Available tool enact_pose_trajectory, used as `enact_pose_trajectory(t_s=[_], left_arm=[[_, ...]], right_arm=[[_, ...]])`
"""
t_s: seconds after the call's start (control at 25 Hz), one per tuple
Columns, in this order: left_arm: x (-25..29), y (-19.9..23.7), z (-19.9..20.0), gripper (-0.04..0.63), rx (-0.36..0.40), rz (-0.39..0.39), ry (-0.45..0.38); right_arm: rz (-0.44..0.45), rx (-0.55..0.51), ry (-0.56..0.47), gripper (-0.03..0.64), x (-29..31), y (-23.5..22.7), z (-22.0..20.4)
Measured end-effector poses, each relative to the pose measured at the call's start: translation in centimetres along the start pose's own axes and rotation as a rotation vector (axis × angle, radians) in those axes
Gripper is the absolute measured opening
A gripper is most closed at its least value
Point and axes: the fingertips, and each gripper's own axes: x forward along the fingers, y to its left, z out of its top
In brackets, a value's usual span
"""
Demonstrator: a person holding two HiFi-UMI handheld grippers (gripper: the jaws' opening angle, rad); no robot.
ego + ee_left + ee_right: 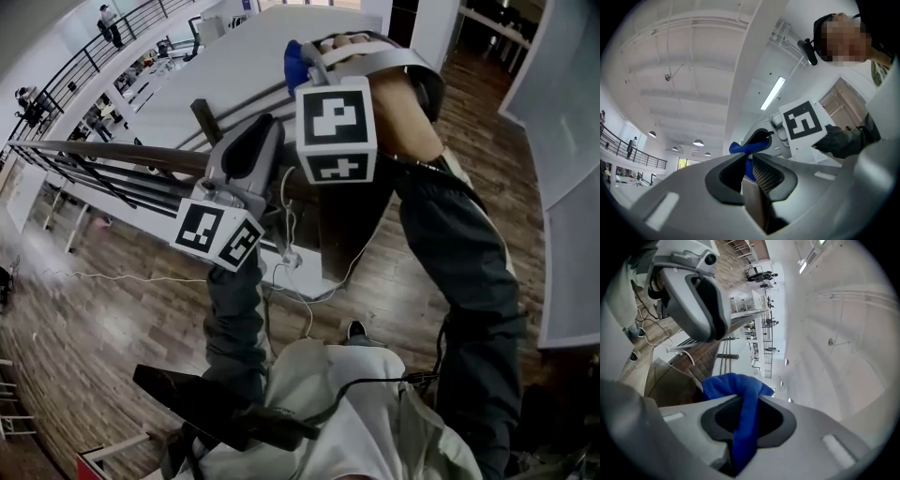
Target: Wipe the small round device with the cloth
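I hold both tools up high, close to my head camera. The wood floor (112, 309) is far below them.

The right gripper (745, 401) has its jaws shut tight on the blue cloth (733, 383). The cloth runs down between the two dark pads. A soft bunch of it sticks out past the tips and flops over to the left. In the head view the bunch pokes out at the top of that gripper, above its marker cube (336, 129). My right hand (403, 103) is around the handle, and my dark sleeve (469, 262) runs down from it.

The left gripper (747, 164) has its jaws pressed together. I see nothing between its pads. It points up at the white ceiling and a long light (772, 93). The right gripper shows just past its tips, with the blue cloth on the side closest to them. The two grippers are near each other, but they do not touch.

In the head view the left gripper sits lower and more to the left than the right one. A black railing (84, 155) runs across behind them on the left. A white cable (300, 281) hangs below the grippers and trails down to the floor. My light trousers (347, 394) fill the near edge of that view.
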Motion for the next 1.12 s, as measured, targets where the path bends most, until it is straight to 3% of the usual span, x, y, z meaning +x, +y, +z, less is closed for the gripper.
enact_pose_trajectory(t_s=[0.12, 0.2, 0.36, 0.44, 0.56, 0.84, 0.96, 1.12], left_arm=[[-0.4, 0.1, 0.1, 0.032, 0.006, 0.011, 0.0], [-0.6, 0.2, 0.0, 0.033, 0.011, 0.012, 0.005], [-0.2, 0.3, -0.2, 0.032, 0.012, 0.013, 0.014], [0.3, 0.1, -0.4, 0.032, 0.007, 0.006, 0.012], [0.9, -0.1, -0.7, 0.033, -0.001, -0.008, 0.011], [2.7, -1.2, -1.4, 0.032, -0.014, -0.047, 0.016], [3.0, -1.7, -1.7, 0.032, -0.02, -0.061, 0.019], [2.7, -2.7, -1.9, 0.032, -0.042, -0.077, 0.019]], right_arm=[[0.047, 0.012, -0.075, 0.074, -1.3, 2.6, 1.6], [0.015, 0.038, -0.123, 0.074, -2.6, 3.4, 1.7], [-0.257, 0.198, -0.185, 0.074, -7.7, -1.8, -1.6], [-0.338, 0.317, -0.169, 0.074, -9.5, -3.8, -4.9], [-0.337, 0.405, -0.128, 0.074, -9.0, -3.0, -8.3], [-0.294, 0.598, -0.225, 0.074, -8.3, 2.8, -8.8], [-0.269, 0.732, -0.295, 0.074, -8.1, 4.7, -9.2], [-0.326, 0.994, -0.404, 0.074, -10.8, 5.3, -10.7]])
